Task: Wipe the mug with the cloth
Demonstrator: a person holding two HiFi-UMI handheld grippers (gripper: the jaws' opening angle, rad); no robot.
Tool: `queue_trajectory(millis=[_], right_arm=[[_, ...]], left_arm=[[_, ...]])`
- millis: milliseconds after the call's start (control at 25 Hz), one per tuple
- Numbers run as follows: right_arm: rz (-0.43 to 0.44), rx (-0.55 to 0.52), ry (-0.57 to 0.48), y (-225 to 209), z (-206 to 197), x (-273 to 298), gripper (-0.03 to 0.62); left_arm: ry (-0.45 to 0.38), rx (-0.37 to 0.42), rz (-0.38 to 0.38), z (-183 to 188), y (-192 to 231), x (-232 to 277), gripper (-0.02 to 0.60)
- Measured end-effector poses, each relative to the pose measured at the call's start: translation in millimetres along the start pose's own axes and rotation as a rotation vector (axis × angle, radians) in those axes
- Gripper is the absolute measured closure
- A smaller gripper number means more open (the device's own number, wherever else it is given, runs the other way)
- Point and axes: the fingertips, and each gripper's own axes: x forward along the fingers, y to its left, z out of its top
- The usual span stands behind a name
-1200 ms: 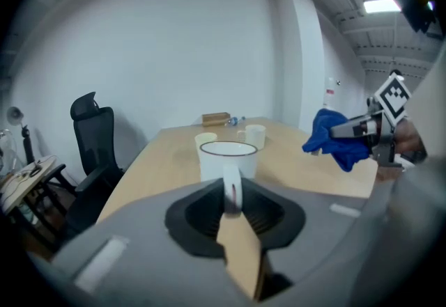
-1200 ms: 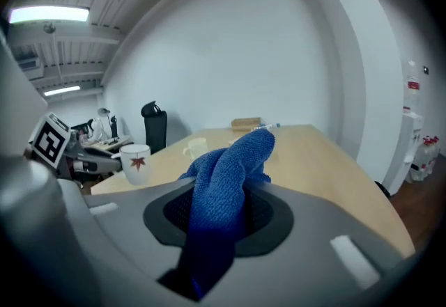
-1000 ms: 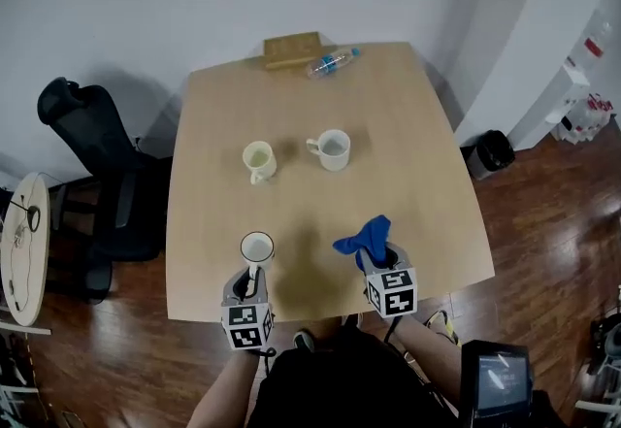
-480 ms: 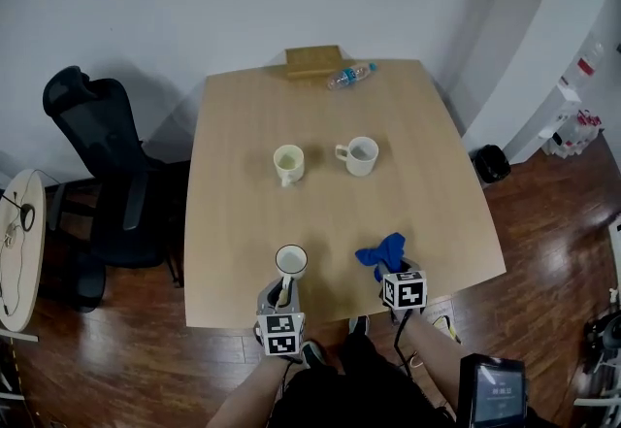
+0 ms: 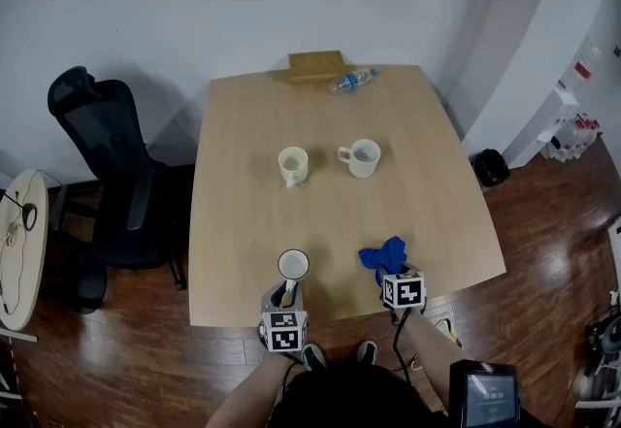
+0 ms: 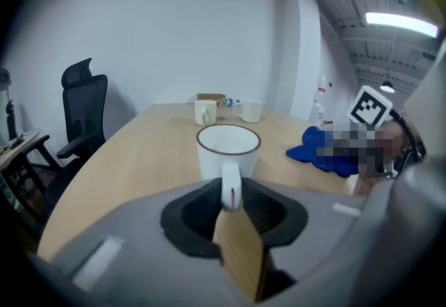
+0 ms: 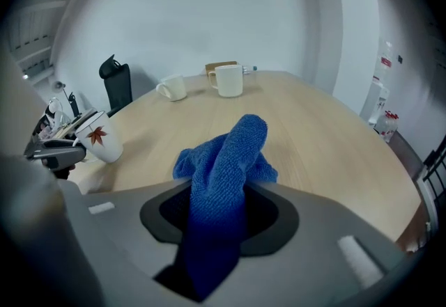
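Observation:
A white mug [image 5: 293, 264] with a dark rim stands on the wooden table [image 5: 427, 183] near its front edge. My left gripper [image 5: 287, 292] is behind it, and the mug's handle [image 6: 230, 186] sits between its jaws, which are opening. In the right gripper view the same mug [image 7: 100, 137] shows a red leaf print. The blue cloth [image 5: 382, 254] lies bunched on the table to the mug's right. My right gripper [image 5: 392, 269] has the cloth [image 7: 233, 152] between its jaws, which are also opening.
A cream mug [image 5: 292, 164] and a white mug [image 5: 362, 157] stand mid-table. A plastic bottle [image 5: 350, 80] and a wooden box [image 5: 315, 66] lie at the far edge. A black office chair [image 5: 107, 164] stands left of the table, and a black bin [image 5: 490, 167] right.
The head view has swung, so the table now sits further right and looks smaller. Both grippers stay at the front edge with the mug and the cloth.

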Motion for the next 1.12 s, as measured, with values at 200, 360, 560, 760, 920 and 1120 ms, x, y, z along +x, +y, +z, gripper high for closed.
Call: queue_trajectory(millis=[200,360,560,760,920,1120], right_arm=[[0.089,-0.03,-0.047,10,5,-1,0.374],[0.145,0.019,-0.126,9,12,-23,0.301],[0.26,0.092,-0.181,4,2,-71,0.321],[0.366,0.127,-0.267,0,-3,-128,0.393],[0.391,0.096,-0.321,-1,-8,-161,0.424],[0.371,0.087,-0.392,-4,-8,-195,0.45]], left_arm=[[0.058,-0.077,0.026,-13,-2,1,0.383],[0.031,-0.081,0.042,-10,-3,-16,0.345],[0.001,-0.111,0.006,-5,-7,-55,0.344],[-0.055,-0.102,-0.073,4,-28,-100,0.384],[-0.089,-0.031,-0.11,4,-46,-126,0.428],[-0.157,0.078,-0.15,19,-76,-153,0.44]])
